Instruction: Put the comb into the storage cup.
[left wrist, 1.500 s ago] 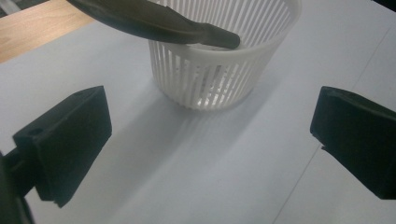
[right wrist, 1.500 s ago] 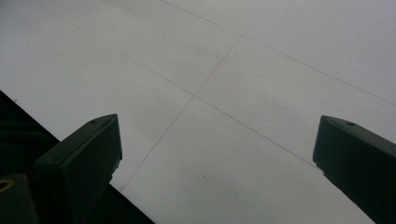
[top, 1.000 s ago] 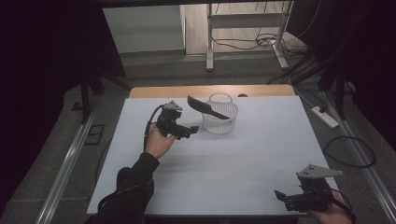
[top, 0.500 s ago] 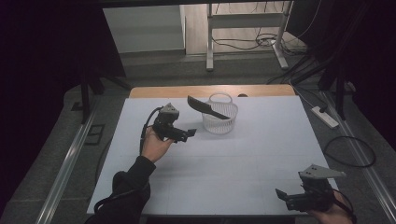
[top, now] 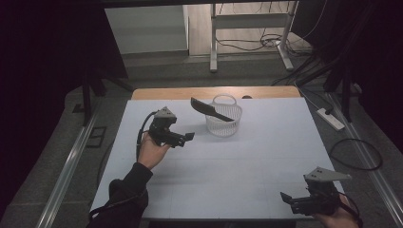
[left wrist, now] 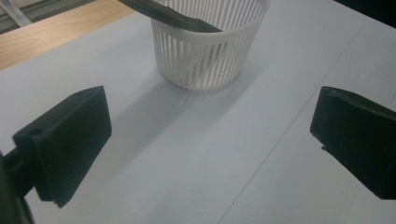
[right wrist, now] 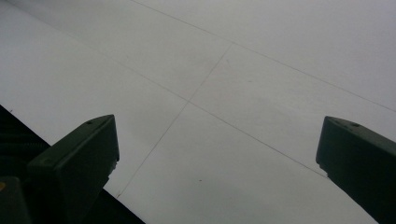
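Overhead, the left gripper [top: 183,138] hovers over the white worktop [top: 247,161] — a basket [top: 223,121] with a dark tool [top: 209,109] across its rim lies beyond its fingers. Left gripper view: fingers [left wrist: 70,144] wide, basket ahead. Right gripper view: fingers [right wrist: 74,158] wide — bare worktop between.

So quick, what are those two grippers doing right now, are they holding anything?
Left gripper: open, holding nothing, pointed at the white basket.
Right gripper: open, holding nothing, over the bare table.

white table [top: 247,161] | power strip [top: 330,118] on floor, right | metal frame [top: 247,21] beyond
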### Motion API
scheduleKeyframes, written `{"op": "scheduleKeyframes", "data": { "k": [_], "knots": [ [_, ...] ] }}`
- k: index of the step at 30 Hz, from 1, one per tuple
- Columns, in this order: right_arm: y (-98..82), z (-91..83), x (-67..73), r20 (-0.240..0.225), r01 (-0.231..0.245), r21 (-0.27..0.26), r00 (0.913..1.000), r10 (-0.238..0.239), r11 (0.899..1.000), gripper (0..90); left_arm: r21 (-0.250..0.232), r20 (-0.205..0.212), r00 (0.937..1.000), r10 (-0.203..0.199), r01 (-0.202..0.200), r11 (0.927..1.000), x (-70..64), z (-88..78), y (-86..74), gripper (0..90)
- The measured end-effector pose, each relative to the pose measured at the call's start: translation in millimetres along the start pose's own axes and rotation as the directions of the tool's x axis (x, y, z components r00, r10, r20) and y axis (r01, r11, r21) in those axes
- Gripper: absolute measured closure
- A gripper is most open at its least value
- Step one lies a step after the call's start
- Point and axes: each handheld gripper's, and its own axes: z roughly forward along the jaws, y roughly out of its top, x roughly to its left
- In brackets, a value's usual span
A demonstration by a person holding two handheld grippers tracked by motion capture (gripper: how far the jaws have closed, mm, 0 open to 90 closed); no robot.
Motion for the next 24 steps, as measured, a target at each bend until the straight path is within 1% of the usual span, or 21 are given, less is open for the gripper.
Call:
{"op": "scheduleKeyframes", "data": {
  "k": [10,12,18,24],
  "knots": [
    [0.3,0.4,0.6,0.008,0.001,0.002,1.0,-0.001,1.0,0.0,-0.013,0.003,0.9999,-0.014,0.014,0.9998,-1.8,-12.3,-9.1,0.0],
    [0.3,0.3,0.7,0.008,0.002,0.002,1.0,-0.002,1.0,0.0,-0.008,0.001,0.9999,-0.011,0.011,0.9999,-2.0,-14.5,-11.5,0.0],
    [0.4,0.6,0.8,0.005,0.005,0.003,1.0,-0.005,1.0,0.0,-0.007,0.006,0.9998,-0.022,0.022,0.9997,-5.2,-19.8,-18.4,0.0],
    [0.5,0.6,1.1,0.004,0.009,0.006,1.0,-0.009,1.0,0.0,0.005,0.003,0.9999,-0.014,0.014,0.9999,-11.0,-24.2,-24.2,0.0]
  ]
}}
